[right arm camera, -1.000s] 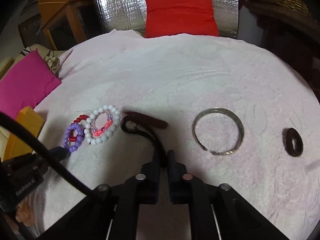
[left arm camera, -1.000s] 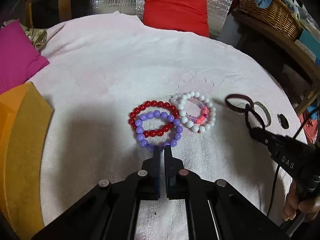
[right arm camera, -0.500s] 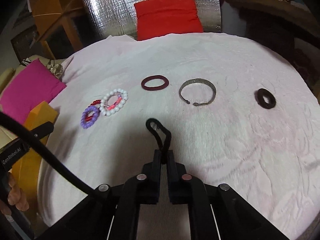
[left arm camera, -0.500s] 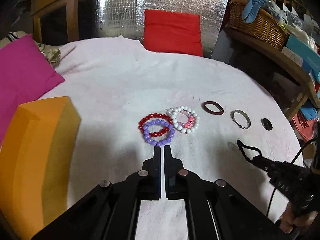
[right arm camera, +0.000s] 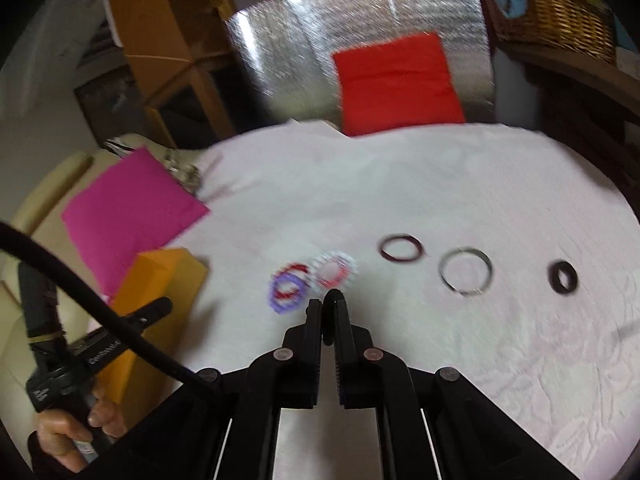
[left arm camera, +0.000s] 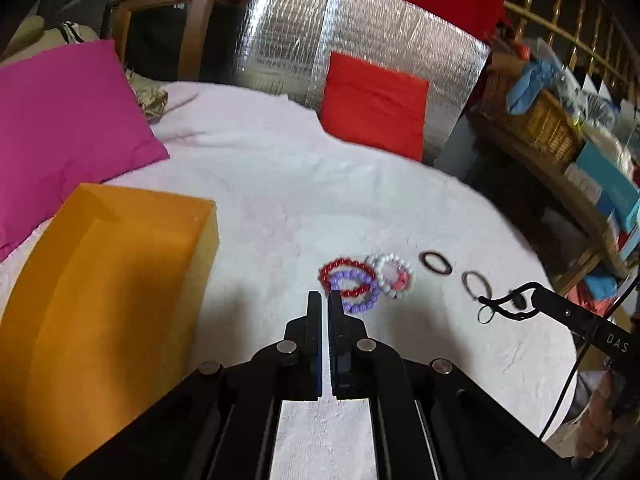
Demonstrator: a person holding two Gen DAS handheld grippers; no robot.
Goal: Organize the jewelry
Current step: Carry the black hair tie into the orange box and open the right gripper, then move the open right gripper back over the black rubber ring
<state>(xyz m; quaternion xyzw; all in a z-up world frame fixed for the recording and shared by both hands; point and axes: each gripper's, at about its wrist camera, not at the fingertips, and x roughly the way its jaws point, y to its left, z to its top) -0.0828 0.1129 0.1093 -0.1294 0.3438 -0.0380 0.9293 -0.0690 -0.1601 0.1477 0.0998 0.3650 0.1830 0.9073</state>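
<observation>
Pale pink cloth covers the round table, w/ the jewelry laid in a loose row near its front edge. From left: a red bead bracelet and a purple bead bracelet overlapping each other, then a white bead bracelet touching them w/ a pink one tucked inside. Further right and apart: a dark maroon band, a silver open bangle, a small black ring. An orange box sits at the left, probably where things go.

Left gripper is up above the cloth, jaws pinched narrow, nothing between them. Right gripper has its jaws clamped on a thin black elastic loop, which dangles off the tips in the left-wrist view.

Handling, my guess: that loop is very light, soft and floppy; it'll swing and may snag, so a pinch anywhere on the cord works. Bead bracelets are light but slick and round; beads roll, so nip across one strand btwn beads, not the whole ring. They overlap, so lifting one may drag its neighbour. The bangle looks stiff and thin; take it across the rim. Nothing looks fragile.
</observation>
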